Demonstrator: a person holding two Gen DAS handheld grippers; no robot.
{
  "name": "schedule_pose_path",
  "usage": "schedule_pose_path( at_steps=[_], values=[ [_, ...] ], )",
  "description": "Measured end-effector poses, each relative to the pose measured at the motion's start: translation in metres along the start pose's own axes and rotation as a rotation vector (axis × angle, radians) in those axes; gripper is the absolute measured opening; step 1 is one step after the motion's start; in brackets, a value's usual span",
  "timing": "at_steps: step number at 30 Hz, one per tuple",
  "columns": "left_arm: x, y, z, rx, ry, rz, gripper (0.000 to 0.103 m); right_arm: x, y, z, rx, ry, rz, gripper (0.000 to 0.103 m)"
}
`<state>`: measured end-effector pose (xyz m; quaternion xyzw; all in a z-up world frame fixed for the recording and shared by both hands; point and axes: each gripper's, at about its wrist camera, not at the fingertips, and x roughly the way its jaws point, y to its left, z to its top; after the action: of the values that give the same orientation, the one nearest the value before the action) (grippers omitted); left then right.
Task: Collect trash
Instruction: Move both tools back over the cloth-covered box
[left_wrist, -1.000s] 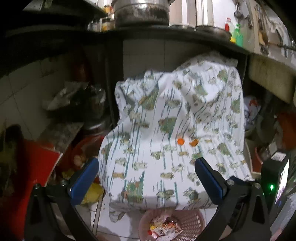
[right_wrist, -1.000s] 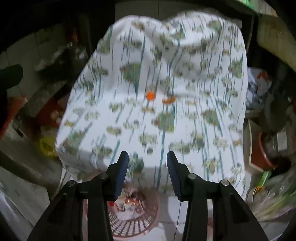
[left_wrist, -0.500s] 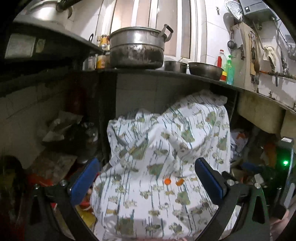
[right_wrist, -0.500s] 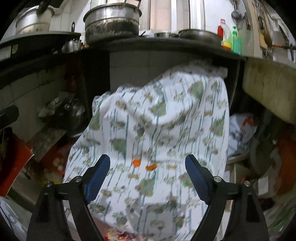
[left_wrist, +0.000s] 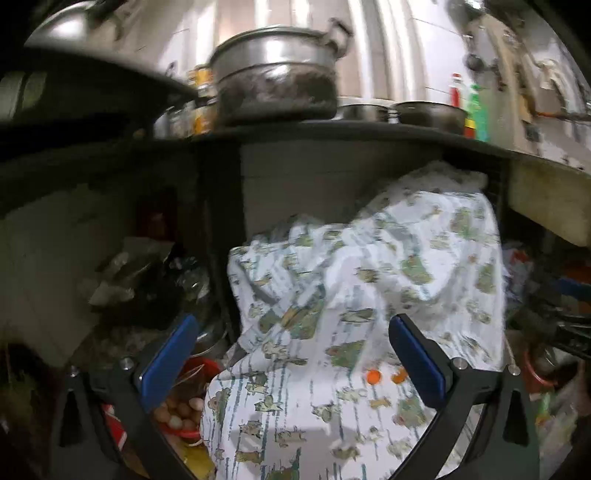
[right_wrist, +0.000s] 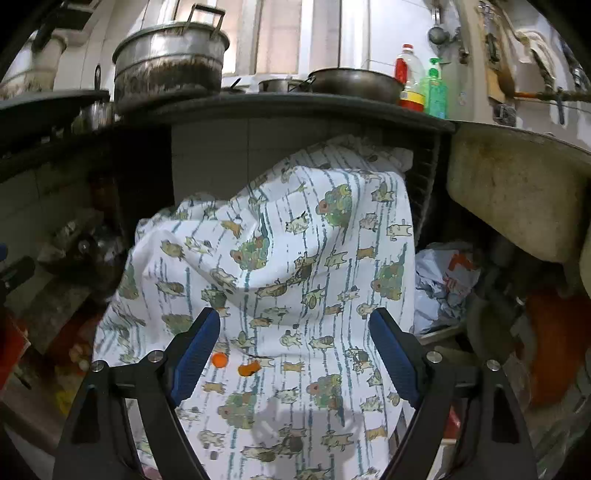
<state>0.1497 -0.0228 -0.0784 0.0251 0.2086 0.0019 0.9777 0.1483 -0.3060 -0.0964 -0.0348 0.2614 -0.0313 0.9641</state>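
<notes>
- While both views faced a patterned cloth (right_wrist: 280, 258) draped over a bulky shape under the dark counter (right_wrist: 295, 105), two orange scraps (right_wrist: 236, 363) lay on the cloth's front slope, just beside each other; these were the only loose bits that read as trash.
- Right gripper (right_wrist: 293, 350): jaws stood wide apart, nothing between the blue pads, hanging clear of the cloth; the scraps showed just inside its left finger (right_wrist: 194, 354).
- Left gripper (left_wrist: 293, 360): jaws likewise spread wide and empty; in its blurred view the scraps (left_wrist: 386, 376) sat close to the right pad.
- Large blackened metal pot (right_wrist: 168, 61) stood on the counter, left side; a dark pan (right_wrist: 354, 85) further right.
- Red-capped bottle (right_wrist: 408, 77) and green bottle (right_wrist: 436, 88) stood side by side at the counter's right end.
- Crumpled pale bag (right_wrist: 443, 280) lay right of the cloth, under a stained sink basin (right_wrist: 517, 192).
- Red bowl holding what looked like eggs (left_wrist: 177, 410) sat low, left of the cloth.
</notes>
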Motion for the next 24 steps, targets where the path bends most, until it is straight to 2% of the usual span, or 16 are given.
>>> schedule_pose_path(
  at_steps=[2, 4, 9, 12, 13, 18, 22, 24],
  values=[
    [0.017, -0.001, -0.016, -0.007, 0.026, 0.021, 0.103, 0.017, 0.001, -0.007, -0.025, 0.000, -0.034, 0.085],
    [0.031, -0.005, -0.029, 0.016, 0.067, 0.001, 0.103, 0.038, 0.000, -0.013, -0.020, 0.042, -0.049, 0.085],
    [0.054, -0.010, -0.033, 0.040, 0.084, 0.012, 0.103, 0.084, -0.009, -0.027, 0.074, 0.131, 0.009, 0.085],
    [0.071, -0.010, -0.034, 0.018, 0.126, 0.003, 0.103, 0.128, -0.009, -0.042, 0.032, 0.294, -0.052, 0.085],
    [0.078, -0.010, -0.035, 0.018, 0.152, -0.011, 0.103, 0.140, -0.010, -0.048, 0.023, 0.321, -0.047, 0.085],
    [0.099, -0.021, -0.039, 0.097, 0.193, 0.006, 0.103, 0.176, -0.010, -0.054, 0.050, 0.359, -0.066, 0.085],
    [0.119, -0.022, -0.044, 0.071, 0.292, -0.044, 0.103, 0.194, 0.000, -0.053, 0.024, 0.401, -0.081, 0.087],
    [0.128, -0.024, -0.047, 0.062, 0.335, -0.063, 0.103, 0.203, 0.010, -0.058, -0.041, 0.444, -0.063, 0.087]
  ],
)
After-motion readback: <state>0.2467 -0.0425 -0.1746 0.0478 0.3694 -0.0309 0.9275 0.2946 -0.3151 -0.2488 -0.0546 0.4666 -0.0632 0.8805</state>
